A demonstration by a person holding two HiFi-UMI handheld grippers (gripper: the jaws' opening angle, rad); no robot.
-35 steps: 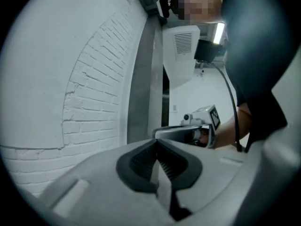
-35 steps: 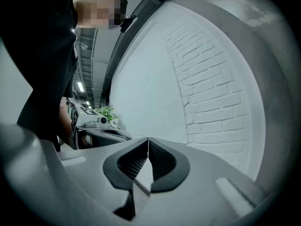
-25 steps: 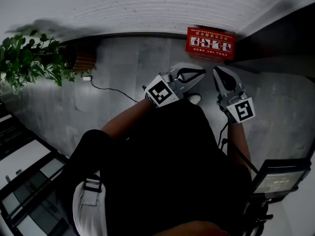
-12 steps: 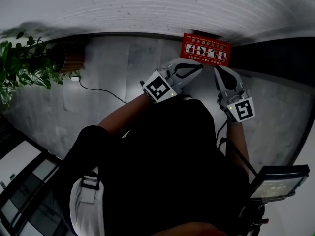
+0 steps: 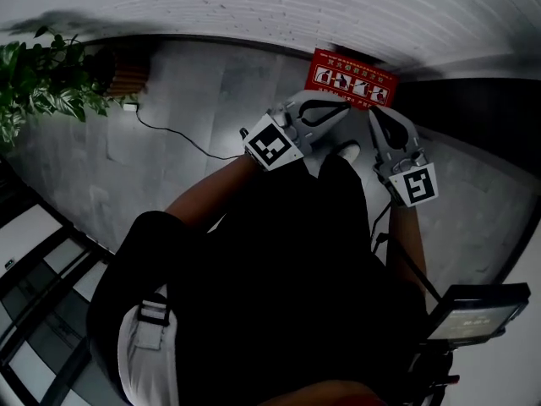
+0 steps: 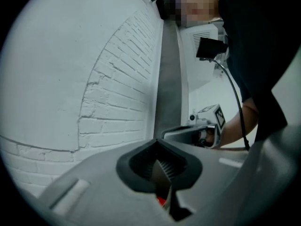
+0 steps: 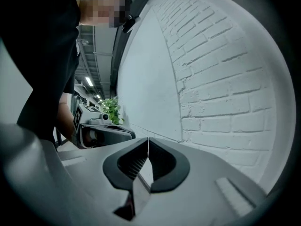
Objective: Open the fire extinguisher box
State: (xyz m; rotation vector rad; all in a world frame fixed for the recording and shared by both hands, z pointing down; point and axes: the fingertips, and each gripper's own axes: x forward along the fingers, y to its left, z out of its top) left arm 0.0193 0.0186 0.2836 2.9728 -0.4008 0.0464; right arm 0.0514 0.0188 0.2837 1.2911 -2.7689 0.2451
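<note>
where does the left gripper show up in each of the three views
Head view: the left gripper sits just above centre, its tips toward the red fire extinguisher box.
Left gripper view: the left gripper fills the bottom, with its jaws together at centre.
Right gripper view: the left gripper is at middle left, pointing right.
Shared landmark: the white brick wall.
</note>
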